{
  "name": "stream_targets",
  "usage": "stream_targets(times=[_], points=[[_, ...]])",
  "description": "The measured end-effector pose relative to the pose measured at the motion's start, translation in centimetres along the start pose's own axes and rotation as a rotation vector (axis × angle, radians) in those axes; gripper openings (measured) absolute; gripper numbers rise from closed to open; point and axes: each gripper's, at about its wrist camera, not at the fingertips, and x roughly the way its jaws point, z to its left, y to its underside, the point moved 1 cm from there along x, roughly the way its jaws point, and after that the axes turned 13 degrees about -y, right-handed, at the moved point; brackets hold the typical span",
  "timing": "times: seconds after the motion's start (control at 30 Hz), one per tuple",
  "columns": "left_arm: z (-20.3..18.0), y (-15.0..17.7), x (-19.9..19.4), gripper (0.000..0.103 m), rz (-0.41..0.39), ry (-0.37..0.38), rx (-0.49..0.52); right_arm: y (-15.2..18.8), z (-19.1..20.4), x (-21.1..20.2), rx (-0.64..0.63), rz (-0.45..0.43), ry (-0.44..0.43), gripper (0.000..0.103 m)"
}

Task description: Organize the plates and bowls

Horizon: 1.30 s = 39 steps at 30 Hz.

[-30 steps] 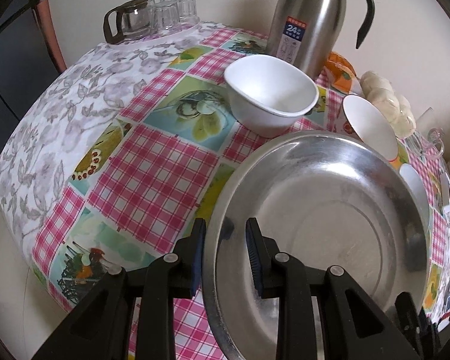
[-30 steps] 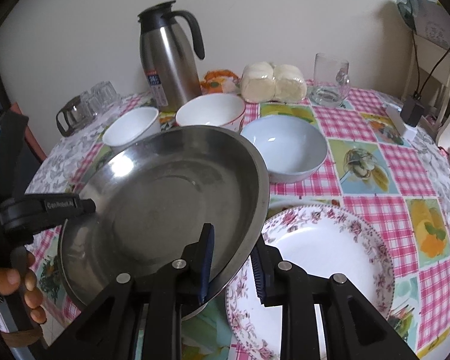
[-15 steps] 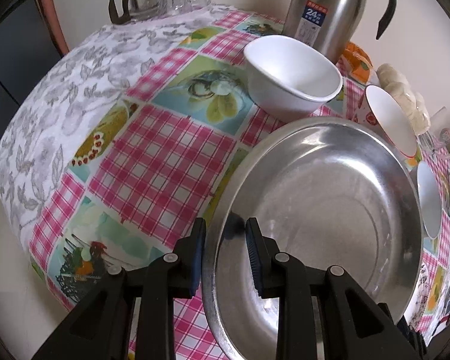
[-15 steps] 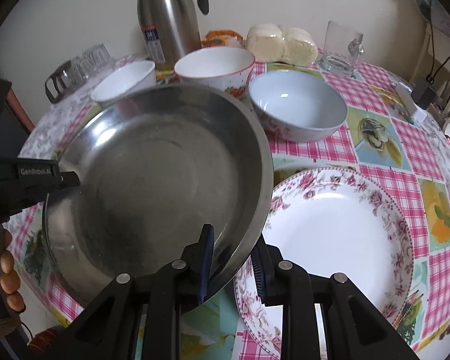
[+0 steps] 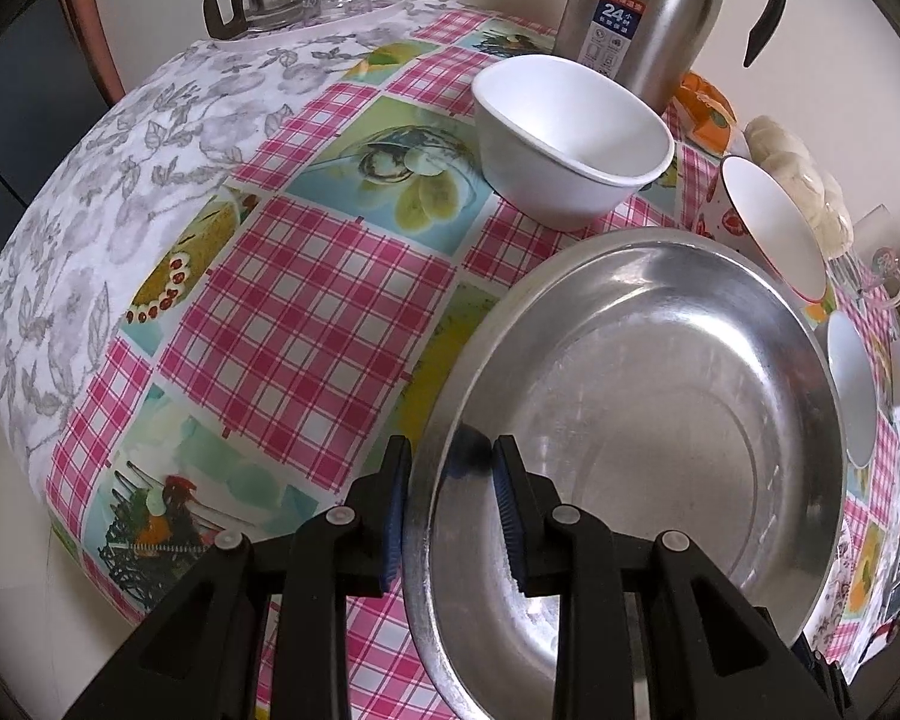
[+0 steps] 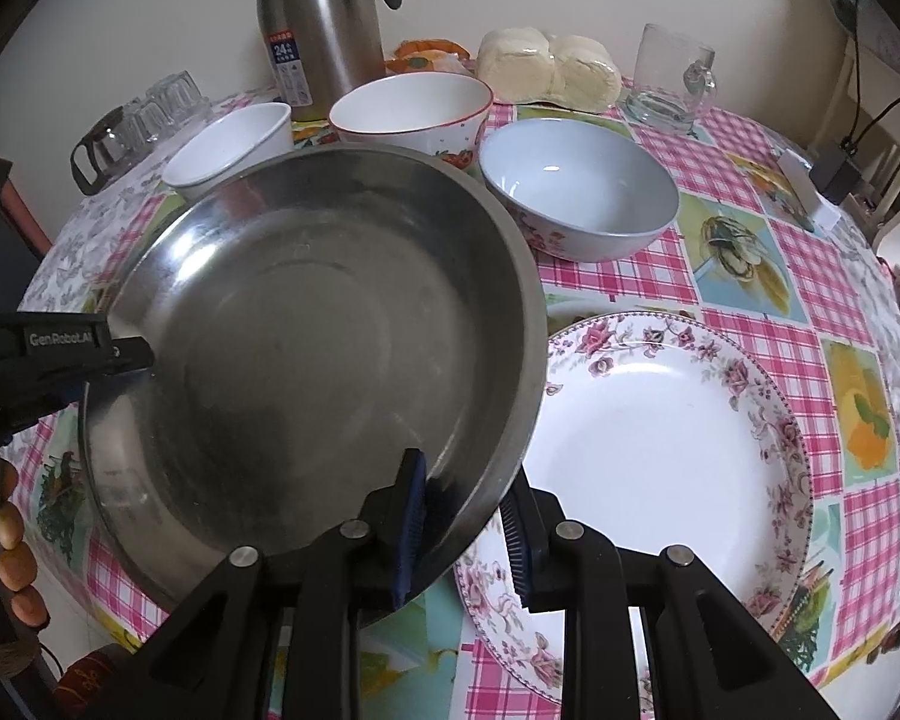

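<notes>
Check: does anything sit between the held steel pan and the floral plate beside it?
Nothing visible does. The steel pan, gripped at opposite rims by the left gripper and right gripper, already overlaps the bare floral plate; the three bowls stand behind.

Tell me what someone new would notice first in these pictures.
First, the big steel pan, gripped at opposite rims by the left claw and right claw, partly over the floral plate. Behind it a white bowl, a red-rimmed bowl and a grey bowl line up before the steel thermos.
</notes>
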Motion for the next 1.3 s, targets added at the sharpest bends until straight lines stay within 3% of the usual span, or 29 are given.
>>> stream_targets(times=[0.1, 0.17, 0.23, 0.37, 0.43, 0.5, 0.63, 0.7, 0.8, 1.07, 1.17, 1.3], points=[[0.1, -0.1, -0.1, 0.029, -0.002, -0.004, -0.005, 0.0, -0.2, -0.1, 0.007, 0.001, 0.000, 0.029], [0.3, -0.2, -0.2, 0.030, -0.002, -0.002, -0.015, 0.0, -0.3, -0.2, 0.012, 0.000, 0.012, 0.037], [0.5, -0.3, -0.3, 0.035, -0.006, 0.000, -0.023, 0.0, -0.5, -0.5, 0.020, -0.010, 0.020, 0.056], [0.6, -0.5, -0.9, 0.051, -0.027, 0.004, -0.027, -0.2, -0.9, -1.2, 0.034, -0.037, 0.022, 0.060], [0.6, -0.6, -1.1, 0.056, -0.038, -0.003, -0.028, -0.4, -1.0, -1.4, 0.039, -0.049, 0.023, 0.072], [0.7, -0.7, -1.3, 0.067, -0.043, -0.019, -0.025, -0.5, -1.0, -1.6, 0.042, -0.059, 0.025, 0.078], [0.8, -0.8, -1.5, 0.070, -0.065, -0.028, -0.026, -0.6, -1.3, -1.7, 0.053, -0.074, 0.028, 0.090], [0.8, -0.8, -1.5, 0.083, -0.074, -0.038, -0.026, -0.6, -1.4, -1.7, 0.052, -0.079, 0.028, 0.093], [1.0, -0.9, -1.5, 0.087, -0.087, -0.046, -0.029, -0.7, -1.3, -1.7, 0.050, -0.087, 0.035, 0.103], [1.6, -1.1, -2.0, 0.093, -0.146, -0.099, -0.056, -0.7, -1.9, -1.9, 0.070, -0.099, 0.051, 0.103], [1.9, -1.2, -2.4, 0.103, -0.172, -0.107, -0.065, -0.8, -2.3, -2.3, 0.078, -0.110, 0.058, 0.103], [1.5, -1.2, -3.1, 0.103, -0.207, -0.101, -0.051, -1.0, -3.0, -2.9, 0.094, -0.126, 0.065, 0.103]])
